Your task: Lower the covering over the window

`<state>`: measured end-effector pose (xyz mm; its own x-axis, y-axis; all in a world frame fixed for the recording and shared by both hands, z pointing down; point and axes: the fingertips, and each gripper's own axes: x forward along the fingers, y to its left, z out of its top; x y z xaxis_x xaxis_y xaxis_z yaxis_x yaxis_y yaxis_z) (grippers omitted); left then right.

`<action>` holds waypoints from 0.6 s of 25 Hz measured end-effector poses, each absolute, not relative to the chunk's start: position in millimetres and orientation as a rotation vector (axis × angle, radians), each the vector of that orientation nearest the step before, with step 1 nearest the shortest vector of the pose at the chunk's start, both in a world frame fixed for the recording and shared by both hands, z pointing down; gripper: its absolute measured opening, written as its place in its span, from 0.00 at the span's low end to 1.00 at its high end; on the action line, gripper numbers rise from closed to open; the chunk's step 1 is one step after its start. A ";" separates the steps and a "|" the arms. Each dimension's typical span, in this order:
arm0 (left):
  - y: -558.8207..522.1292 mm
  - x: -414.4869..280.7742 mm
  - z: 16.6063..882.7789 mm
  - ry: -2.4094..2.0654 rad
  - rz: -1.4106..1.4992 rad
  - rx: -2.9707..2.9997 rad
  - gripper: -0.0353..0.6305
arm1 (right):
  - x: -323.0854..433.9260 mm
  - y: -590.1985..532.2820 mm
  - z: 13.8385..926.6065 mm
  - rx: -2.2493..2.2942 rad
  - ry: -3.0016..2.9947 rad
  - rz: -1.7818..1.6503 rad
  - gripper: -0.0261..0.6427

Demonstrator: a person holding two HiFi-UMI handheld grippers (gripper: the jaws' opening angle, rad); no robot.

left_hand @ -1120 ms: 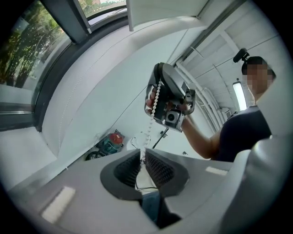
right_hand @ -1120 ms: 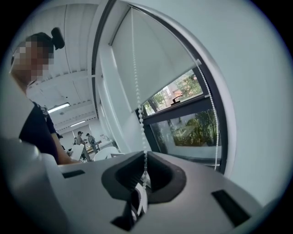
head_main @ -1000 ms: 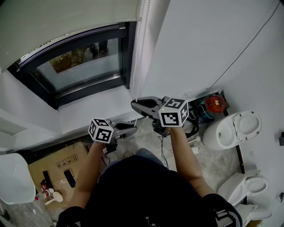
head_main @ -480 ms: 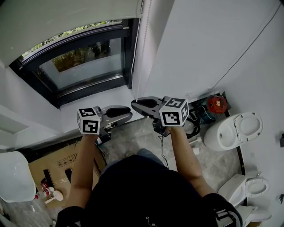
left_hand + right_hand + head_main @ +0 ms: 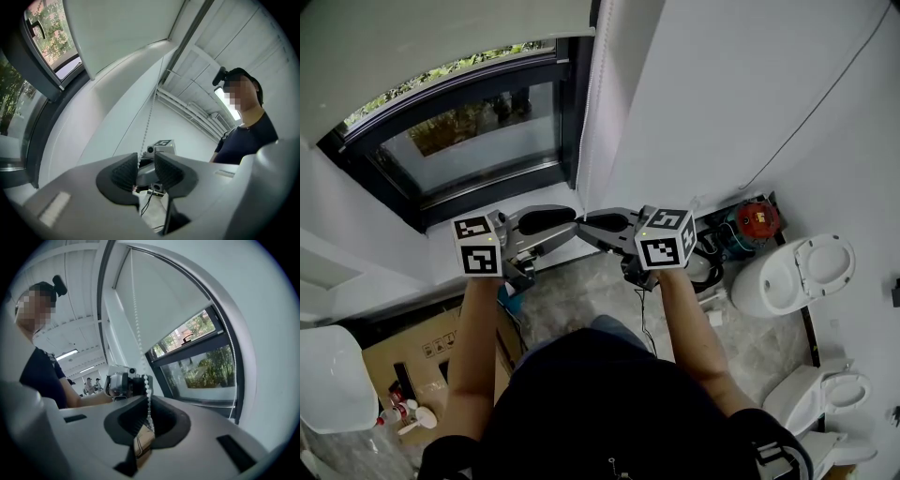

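The white roller blind [image 5: 441, 37] covers only the top of the dark-framed window [image 5: 469, 141]. Its white bead chain [image 5: 587, 122] hangs down the window's right side. My right gripper [image 5: 586, 223] is shut on the bead chain [image 5: 137, 319], which runs down between its pads [image 5: 147, 420]. My left gripper [image 5: 567, 217] faces it tip to tip. In the left gripper view the jaws [image 5: 146, 171] stand apart, having just been opening. The chain [image 5: 149, 122] drops into the gap along the left pad without being pinched.
A white window sill [image 5: 516, 225] lies under the grippers. On the floor stand a toilet [image 5: 802, 272], a second toilet [image 5: 825, 394], a red tool [image 5: 757, 218] by the wall, a cardboard box [image 5: 422, 352] and a white container [image 5: 333, 375].
My left gripper has risen from beside the person's knee to the chain, level with the right gripper, and its jaws have opened. The right gripper has stayed where it was.
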<state>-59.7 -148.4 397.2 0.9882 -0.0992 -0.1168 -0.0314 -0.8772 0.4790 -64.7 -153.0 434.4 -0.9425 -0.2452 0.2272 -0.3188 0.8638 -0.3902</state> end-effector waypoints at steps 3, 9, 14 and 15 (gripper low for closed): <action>-152.1 -56.3 387.7 -0.078 -0.228 2.636 0.20 | -68.0 -144.4 458.6 0.408 -2.755 0.591 0.07; -158.1 -52.6 375.5 -0.066 -0.258 2.649 0.20 | -74.2 -136.2 465.2 0.357 -2.809 0.718 0.07; -163.5 -49.6 360.8 -0.062 -0.283 2.674 0.20 | -76.9 -139.1 466.1 0.346 -2.802 0.717 0.07; -164.7 -48.8 356.9 -0.058 -0.282 2.683 0.20 | -78.0 -138.9 466.0 0.343 -2.803 0.717 0.07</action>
<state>-48.8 -164.7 356.9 0.9783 -0.0856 -0.1889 0.0042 -0.9025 0.4307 -78.0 -138.9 466.0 -0.9467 -0.1678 0.2749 -0.2791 0.8532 -0.4405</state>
